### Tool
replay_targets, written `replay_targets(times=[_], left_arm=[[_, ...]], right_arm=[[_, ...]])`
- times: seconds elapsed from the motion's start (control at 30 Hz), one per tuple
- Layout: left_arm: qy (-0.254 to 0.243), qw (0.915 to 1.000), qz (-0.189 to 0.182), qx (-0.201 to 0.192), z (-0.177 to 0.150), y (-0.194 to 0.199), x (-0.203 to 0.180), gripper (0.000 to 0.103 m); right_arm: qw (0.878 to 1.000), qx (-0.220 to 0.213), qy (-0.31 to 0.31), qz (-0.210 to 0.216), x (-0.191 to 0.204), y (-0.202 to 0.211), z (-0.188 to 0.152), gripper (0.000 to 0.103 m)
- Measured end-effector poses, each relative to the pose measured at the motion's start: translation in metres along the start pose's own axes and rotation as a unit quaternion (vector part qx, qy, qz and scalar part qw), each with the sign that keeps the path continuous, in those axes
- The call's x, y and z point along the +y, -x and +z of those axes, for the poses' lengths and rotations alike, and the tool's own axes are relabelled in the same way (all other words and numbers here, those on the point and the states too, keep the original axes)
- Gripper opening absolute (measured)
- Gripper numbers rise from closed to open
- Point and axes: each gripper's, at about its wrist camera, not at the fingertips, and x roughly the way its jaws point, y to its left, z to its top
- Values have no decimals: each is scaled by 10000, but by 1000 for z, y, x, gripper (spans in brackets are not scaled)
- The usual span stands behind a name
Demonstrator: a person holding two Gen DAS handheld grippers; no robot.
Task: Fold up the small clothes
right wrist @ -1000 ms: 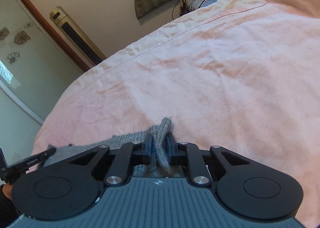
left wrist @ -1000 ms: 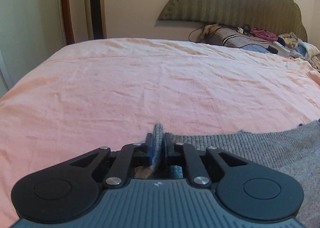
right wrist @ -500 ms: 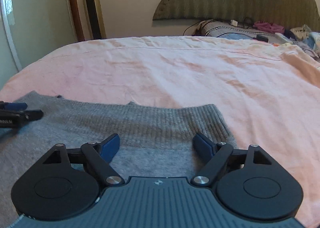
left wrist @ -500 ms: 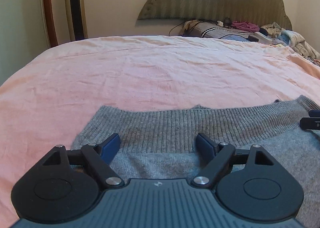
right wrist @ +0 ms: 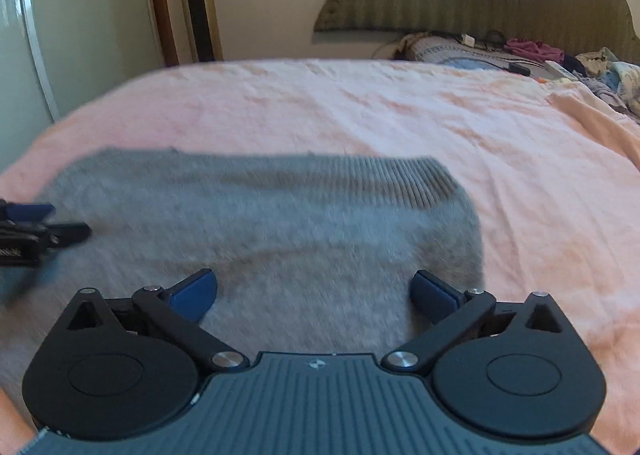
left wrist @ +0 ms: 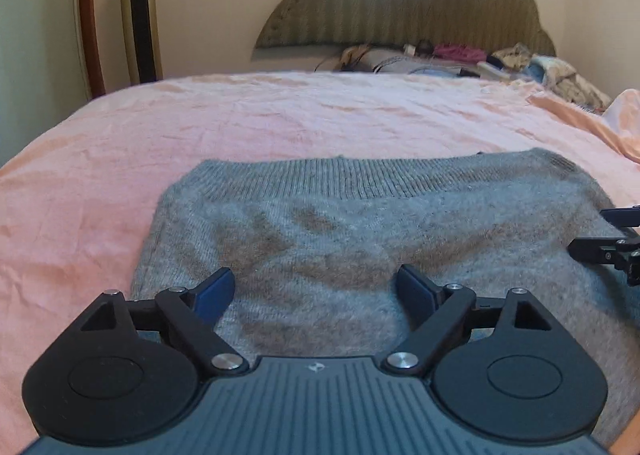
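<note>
Grey knit sweater (left wrist: 360,223) flat on pink bedsheet (left wrist: 280,115), ribbed hem far.

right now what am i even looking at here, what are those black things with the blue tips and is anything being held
Those are two hand-held grippers, one in each of a person's hands, each with a small wide-angle camera looking forward along its two fingers. One picture is from the left gripper, the other from the right gripper. The black plates at the bottom are the gripper bodies; the blue tips are the finger pads.

Both views look across a bed with a pink sheet toward a padded headboard. A grey knitted sweater lies spread flat on the sheet, its ribbed hem at the far edge. A pile of loose clothes sits by the headboard.

Nothing is held. Both grippers' jaws have just been opening and now stand wide above the sweater.
</note>
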Motion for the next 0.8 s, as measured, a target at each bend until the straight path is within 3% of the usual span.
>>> replay_targets(times=[0.1,0.23,0.27,0.37,0.47,0.53,0.8], left_arm=[[92,9999,47,49,2,0,9,92],[18,9989,434,177,5,16,-7,91],[113,9991,349,205,6,23,-10,91],[288,9994,-94,192,0,37,-19,91],[143,9996,36,229,-15,30,-28,94],[114,9999,-2,5,-24,32,-26,95],[252,9997,-2,-14,-23,32,-24,97]], right_arm=[[9999,-4,-90,126,-10,4,1,103],[9996,158,-39,-210,3,10,8,103],[9994,168,-142,-284,7,16,11,103],[9999,20,-151,72,22,29,11,103],[9994,301,125,-112,33,12,2,103],[9993,-3,362,-129,30,10,-12,103],[9993,10,-246,-285,28,32,-3,103]])
